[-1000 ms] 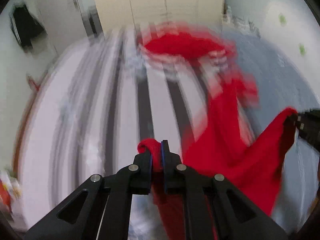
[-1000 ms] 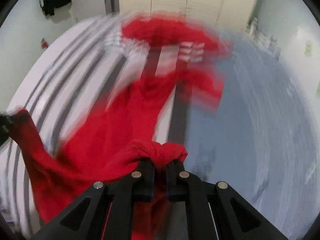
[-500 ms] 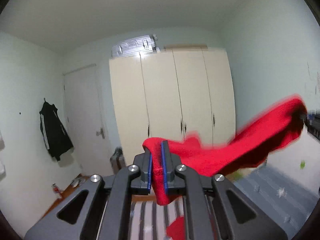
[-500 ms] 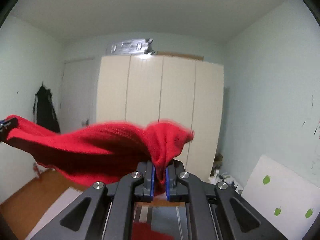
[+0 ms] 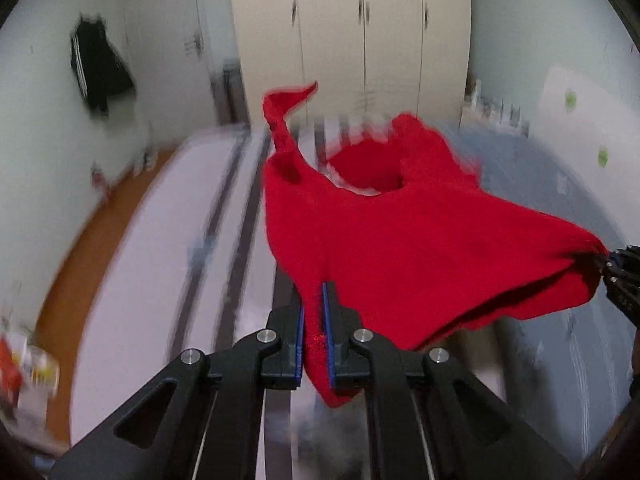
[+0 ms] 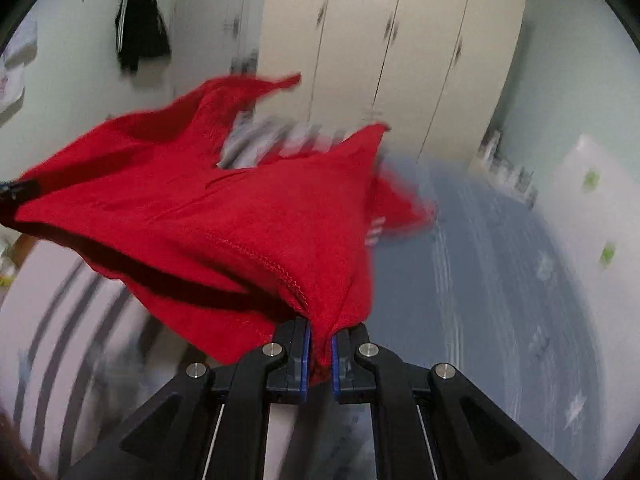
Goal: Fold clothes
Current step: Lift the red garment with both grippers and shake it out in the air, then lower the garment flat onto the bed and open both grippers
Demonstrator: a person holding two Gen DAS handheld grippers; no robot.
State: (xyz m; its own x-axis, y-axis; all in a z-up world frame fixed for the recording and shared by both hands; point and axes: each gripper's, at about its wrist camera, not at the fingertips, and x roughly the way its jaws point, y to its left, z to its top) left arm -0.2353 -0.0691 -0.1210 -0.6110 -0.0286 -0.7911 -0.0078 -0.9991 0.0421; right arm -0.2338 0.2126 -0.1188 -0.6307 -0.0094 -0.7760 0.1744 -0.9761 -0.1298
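Swung down from the ceiling toward the bed (image 5: 132, 280), my left gripper (image 5: 313, 320) and right gripper (image 6: 319, 344), both clamped on the red garment (image 5: 400, 240), risk landing it bunched if the airborne cloth folds under.

**Red over stripes and blue**

Plain bright red garment (image 5: 400, 248), with matching red stitching along one seam. Black left gripper (image 5: 313, 340) and black right gripper (image 6: 319, 356), both with blue pads and silver screws. White bedding with dark grey stripes (image 5: 160, 280) on one side, pale blue with white stars (image 6: 520, 280) on the other. Cream wardrobe doors (image 5: 348, 40). Black jacket with white stripes (image 6: 140, 36) on a pale greenish wall. White board with green spots (image 6: 592, 200).
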